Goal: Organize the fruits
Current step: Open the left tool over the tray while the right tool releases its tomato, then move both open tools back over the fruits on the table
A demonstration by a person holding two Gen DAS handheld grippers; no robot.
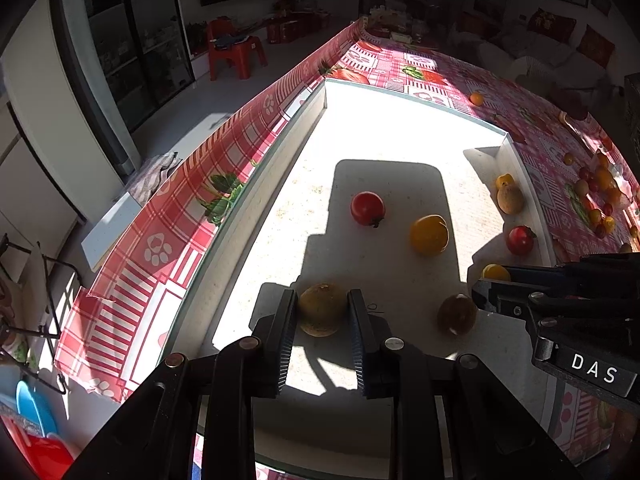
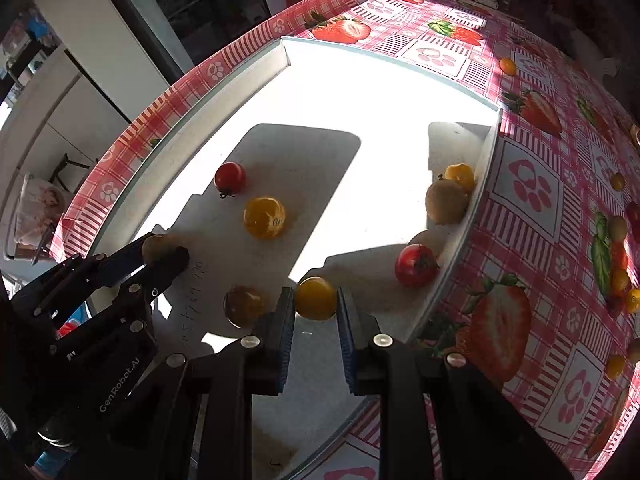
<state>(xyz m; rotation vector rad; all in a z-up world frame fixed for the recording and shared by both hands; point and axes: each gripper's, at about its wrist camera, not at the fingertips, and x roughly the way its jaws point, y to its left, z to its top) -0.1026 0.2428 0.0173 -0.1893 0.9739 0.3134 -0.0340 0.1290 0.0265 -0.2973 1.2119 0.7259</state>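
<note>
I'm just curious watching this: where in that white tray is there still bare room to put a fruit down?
The far, sunlit half of the white tray is bare, from its far wall to the red tomato. The left side along the wall is open too. The right wall is crowded: a brown fruit and another tomato sit there. The near end holds both grippers.

"DAS" on right claw (image 1: 486, 280) ("GenRobot.AI", left claw (image 2: 166, 254))
</note>
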